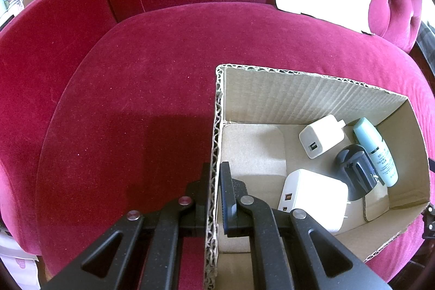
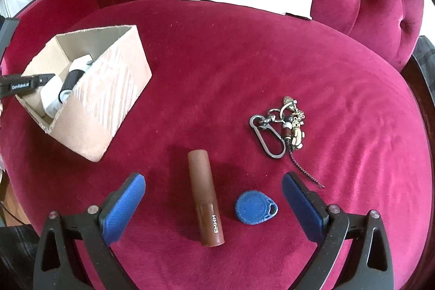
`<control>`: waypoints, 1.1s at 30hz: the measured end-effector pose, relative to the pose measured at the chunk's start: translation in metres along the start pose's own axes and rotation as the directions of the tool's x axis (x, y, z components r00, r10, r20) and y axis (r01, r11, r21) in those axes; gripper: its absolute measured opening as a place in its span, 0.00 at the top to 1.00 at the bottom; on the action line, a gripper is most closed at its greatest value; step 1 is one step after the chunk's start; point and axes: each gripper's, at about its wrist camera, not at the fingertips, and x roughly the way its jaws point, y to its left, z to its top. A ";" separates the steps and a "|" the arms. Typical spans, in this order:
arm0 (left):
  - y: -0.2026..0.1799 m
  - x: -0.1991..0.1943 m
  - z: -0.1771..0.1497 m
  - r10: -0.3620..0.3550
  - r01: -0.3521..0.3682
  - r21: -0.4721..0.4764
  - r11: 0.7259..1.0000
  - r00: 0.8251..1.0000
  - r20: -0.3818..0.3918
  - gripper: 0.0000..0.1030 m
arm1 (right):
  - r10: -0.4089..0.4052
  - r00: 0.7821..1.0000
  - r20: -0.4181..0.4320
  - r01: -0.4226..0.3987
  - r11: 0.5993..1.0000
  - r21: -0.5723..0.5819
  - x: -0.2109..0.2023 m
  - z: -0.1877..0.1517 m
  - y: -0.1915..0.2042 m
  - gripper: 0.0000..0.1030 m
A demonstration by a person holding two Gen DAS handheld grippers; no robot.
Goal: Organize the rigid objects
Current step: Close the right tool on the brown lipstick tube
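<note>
Now the left gripper is pinching the box wall steady while the right gripper — jaws spread — is straddling the brown tube on the seat cushion — it should close squarely across the tube, clear of the blue fob.

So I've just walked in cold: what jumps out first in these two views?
The crimson velvet sofa fills both views. On its seat the left gripper is clamped on the wall of an open cardboard box holding white chargers and a pale bottle. The right gripper hangs wide open over a brown tube and a blue fob, with a key bunch beyond.
</note>
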 end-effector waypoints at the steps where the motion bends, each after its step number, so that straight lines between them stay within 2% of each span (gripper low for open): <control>1: 0.000 0.000 0.000 0.000 0.000 0.000 1.000 1.000 0.000 0.95 | 0.000 1.000 -0.002 0.000 1.000 -0.003 0.001 0.000 0.000 0.05; 7: 0.000 0.000 0.000 0.001 -0.001 0.000 1.000 1.000 0.000 0.95 | 0.011 1.000 0.013 -0.011 1.000 -0.005 -0.004 0.000 0.002 0.25; 10: 0.000 -0.001 0.000 0.001 -0.001 0.000 1.000 1.000 0.000 0.95 | 0.014 1.000 0.000 -0.014 1.000 -0.016 -0.002 -0.001 0.004 0.46; 12: 0.000 -0.001 0.000 0.001 -0.001 0.001 1.000 1.000 0.000 0.95 | 0.010 1.000 -0.008 -0.010 1.000 -0.020 0.000 0.000 0.005 0.65; 13: 0.000 -0.001 0.000 0.001 -0.001 0.001 1.000 1.000 0.000 0.95 | 0.019 1.000 -0.011 -0.020 1.000 -0.023 0.000 0.000 0.006 0.70; 14: 0.000 -0.001 -0.001 0.001 -0.001 0.001 1.000 1.000 0.000 0.95 | 0.023 1.000 -0.015 -0.024 0.999 -0.028 -0.001 0.001 0.007 0.83; 33: 0.001 -0.002 -0.001 0.002 -0.002 0.001 1.000 1.000 0.000 0.95 | 0.004 1.000 -0.025 -0.005 1.000 -0.019 -0.009 0.011 0.012 0.84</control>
